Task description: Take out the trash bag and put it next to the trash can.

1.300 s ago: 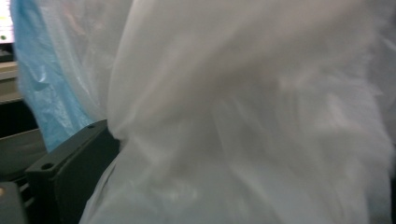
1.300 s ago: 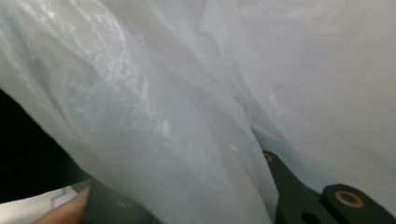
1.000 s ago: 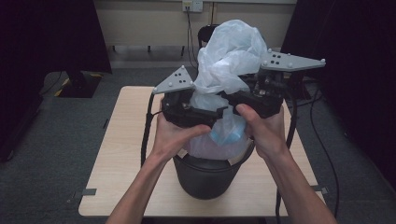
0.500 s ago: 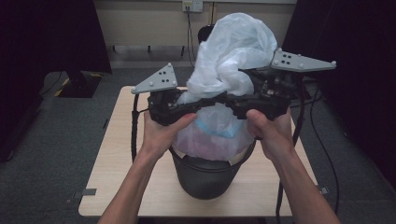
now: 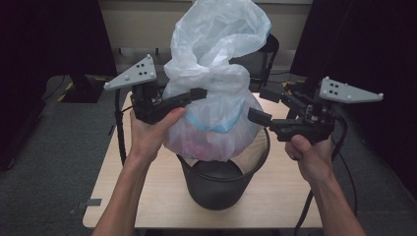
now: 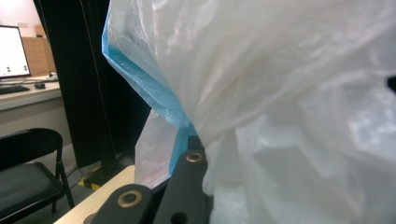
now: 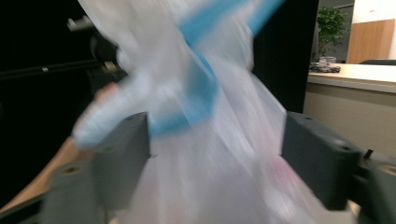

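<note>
Jaws of my left gripper pinch the trash bag at its gathered neck, above the bin on the counter; my right gripper, just opened, stands spread beside it. I should lift straight up, supporting underneath.

Office or lab, black curtains, monitor, folding chair

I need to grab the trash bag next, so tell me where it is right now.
In the high view the trash bag hangs mid-frame above the black bin, pinched at its neck by the left gripper, with the open right gripper beside it.
</note>
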A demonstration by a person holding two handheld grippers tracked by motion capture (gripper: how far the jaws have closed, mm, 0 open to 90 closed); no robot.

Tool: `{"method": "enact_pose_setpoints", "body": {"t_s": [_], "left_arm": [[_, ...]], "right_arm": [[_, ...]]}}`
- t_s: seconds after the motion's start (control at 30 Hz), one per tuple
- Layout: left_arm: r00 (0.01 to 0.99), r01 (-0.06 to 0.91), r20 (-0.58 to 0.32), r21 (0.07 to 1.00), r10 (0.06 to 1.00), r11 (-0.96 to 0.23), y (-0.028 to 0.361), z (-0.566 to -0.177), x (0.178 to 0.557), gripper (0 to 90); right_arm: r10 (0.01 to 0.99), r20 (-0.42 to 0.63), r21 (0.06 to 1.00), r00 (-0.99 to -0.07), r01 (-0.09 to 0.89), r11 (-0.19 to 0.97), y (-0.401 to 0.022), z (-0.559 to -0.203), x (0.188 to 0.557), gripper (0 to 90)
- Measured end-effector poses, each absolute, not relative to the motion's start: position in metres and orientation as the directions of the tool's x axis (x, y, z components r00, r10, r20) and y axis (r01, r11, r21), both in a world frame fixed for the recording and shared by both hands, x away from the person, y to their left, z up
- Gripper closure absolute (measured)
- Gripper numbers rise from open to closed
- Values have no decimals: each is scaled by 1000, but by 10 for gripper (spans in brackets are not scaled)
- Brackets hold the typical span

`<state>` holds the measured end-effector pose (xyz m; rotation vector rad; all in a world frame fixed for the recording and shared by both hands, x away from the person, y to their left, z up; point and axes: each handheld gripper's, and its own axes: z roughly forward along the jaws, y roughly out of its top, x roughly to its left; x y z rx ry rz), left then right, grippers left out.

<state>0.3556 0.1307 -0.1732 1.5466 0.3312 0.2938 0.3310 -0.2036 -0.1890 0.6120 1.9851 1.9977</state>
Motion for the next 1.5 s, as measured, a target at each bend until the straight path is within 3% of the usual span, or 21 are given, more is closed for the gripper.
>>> {"method": "enact_pose_setpoints", "body": {"t_s": [0.03, 0.1, 0.33, 0.63, 0.77, 0.8, 0.87, 0.9, 0.93, 1.0, 1.03, 1.1, 1.27, 1.37, 1.5], "left_arm": [[921, 18, -20, 1000, 389, 9, 131, -172, 355, 899], [921, 14, -17, 1000, 389, 11, 133, -168, 354, 899], [915, -3, -11, 999, 404, 35, 144, -163, 352, 899], [901, -3, -21, 999, 434, 54, 163, -161, 352, 899], [888, -9, -15, 999, 459, 50, 168, -162, 353, 899], [885, -5, -20, 999, 465, 52, 170, -163, 353, 898], [885, 3, -29, 998, 464, 56, 174, -165, 355, 899], [882, 6, -32, 998, 470, 57, 176, -166, 356, 899], [878, 6, -31, 998, 477, 55, 177, -167, 356, 899], [870, 5, -30, 999, 491, 52, 181, -168, 357, 899], [868, 9, -37, 998, 496, 59, 183, -169, 357, 899], [862, 11, -42, 998, 505, 64, 189, -169, 358, 899], [844, 11, -54, 996, 533, 83, 206, -169, 360, 899], [830, 13, -57, 996, 555, 83, 215, -172, 361, 899], [806, 29, -80, 995, 586, 97, 230, -179, 365, 899]], "right_arm": [[467, 116, 993, -877, 113, -34, -205, -194, 333, 290], [478, 116, 993, -871, 119, -23, -207, -203, 336, 426], [507, 127, 991, -853, 128, -34, -208, -223, 343, 515], [513, 153, 987, -845, 160, -30, -202, -236, 353, 467], [524, 155, 982, -838, 189, 10, -196, -240, 362, 395], [537, 155, 981, -829, 195, 17, -194, -241, 364, 426], [527, 135, 980, -839, 192, 53, -189, -242, 367, 676], [527, 135, 980, -839, 192, 53, -189, -242, 367, 676], [520, 129, 979, -845, 192, 69, -186, -242, 368, 771], [512, 133, 977, -848, 199, 77, -183, -242, 369, 806], [514, 138, 977, -847, 203, 72, -182, -241, 369, 801], [520, 146, 977, -842, 204, 56, -183, -242, 369, 702], [524, 151, 979, -838, 201, 40, -193, -243, 366, 635], [529, 148, 980, -836, 198, 38, -199, -245, 363, 634], [533, 141, 980, -835, 195, 47, -208, -250, 361, 697]]}}
